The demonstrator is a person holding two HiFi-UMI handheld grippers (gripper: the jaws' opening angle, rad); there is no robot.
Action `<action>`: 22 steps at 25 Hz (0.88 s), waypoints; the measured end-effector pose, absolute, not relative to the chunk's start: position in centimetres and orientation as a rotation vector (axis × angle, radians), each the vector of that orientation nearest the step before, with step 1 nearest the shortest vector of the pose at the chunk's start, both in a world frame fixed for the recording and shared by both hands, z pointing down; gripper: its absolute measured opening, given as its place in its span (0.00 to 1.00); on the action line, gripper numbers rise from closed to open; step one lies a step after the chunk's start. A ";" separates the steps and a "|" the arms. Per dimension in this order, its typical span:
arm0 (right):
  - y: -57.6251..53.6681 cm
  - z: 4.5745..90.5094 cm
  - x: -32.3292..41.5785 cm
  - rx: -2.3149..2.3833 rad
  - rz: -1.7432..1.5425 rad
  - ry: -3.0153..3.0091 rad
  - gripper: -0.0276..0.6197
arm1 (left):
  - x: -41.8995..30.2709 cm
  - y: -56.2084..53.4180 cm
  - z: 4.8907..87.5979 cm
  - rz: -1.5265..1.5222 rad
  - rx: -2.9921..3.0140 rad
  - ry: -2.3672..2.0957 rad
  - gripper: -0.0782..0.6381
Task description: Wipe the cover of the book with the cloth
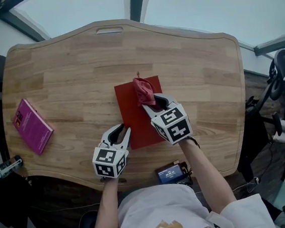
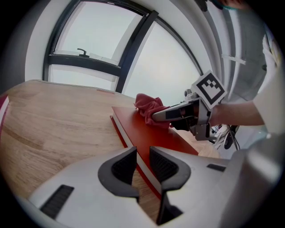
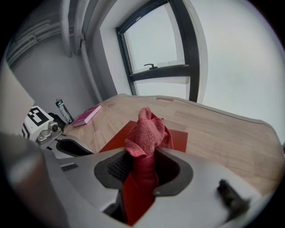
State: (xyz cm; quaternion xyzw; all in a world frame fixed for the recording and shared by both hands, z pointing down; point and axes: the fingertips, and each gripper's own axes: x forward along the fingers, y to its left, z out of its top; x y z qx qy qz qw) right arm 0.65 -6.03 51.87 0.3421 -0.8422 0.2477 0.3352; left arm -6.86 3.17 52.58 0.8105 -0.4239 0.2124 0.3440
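A red book (image 1: 133,122) lies flat in the middle of the wooden table (image 1: 72,68). A crumpled red cloth (image 1: 143,90) rests on the book's far right part, and my right gripper (image 1: 154,102) is shut on it. In the right gripper view the cloth (image 3: 147,133) bulges up out of the jaws of the right gripper (image 3: 144,161), with the book (image 3: 176,139) beyond. My left gripper (image 1: 122,134) sits at the book's near left edge. In its own view the left gripper (image 2: 142,155) holds its jaws slightly apart, with the book's white page edge (image 2: 129,140) running between them, ungripped.
A pink book (image 1: 32,126) lies near the table's left edge, also in the right gripper view (image 3: 87,115). A bottle (image 1: 4,168) lies off the table at the left. A small device with a screen (image 1: 171,172) sits at the near edge. Chair parts (image 1: 280,71) stand at the right.
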 end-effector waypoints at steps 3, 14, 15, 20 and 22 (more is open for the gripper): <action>-5.8 51.8 1.4 0.919 0.657 -2.186 0.26 | -6.8 3.2 52.5 0.555 2.106 -1.106 0.24; -4.0 51.9 3.0 0.986 0.696 -2.167 0.26 | -6.9 3.2 52.6 0.566 2.110 -1.112 0.24; -3.8 51.9 3.1 0.988 0.699 -2.165 0.27 | -6.9 3.2 52.6 0.566 2.110 -1.112 0.24; -2.9 51.9 3.4 0.987 0.704 -2.161 0.27 | -6.8 3.2 52.6 0.569 2.115 -1.113 0.24; -2.5 51.9 3.5 0.989 0.713 -2.162 0.27 | -6.8 3.2 52.5 0.569 2.116 -1.113 0.24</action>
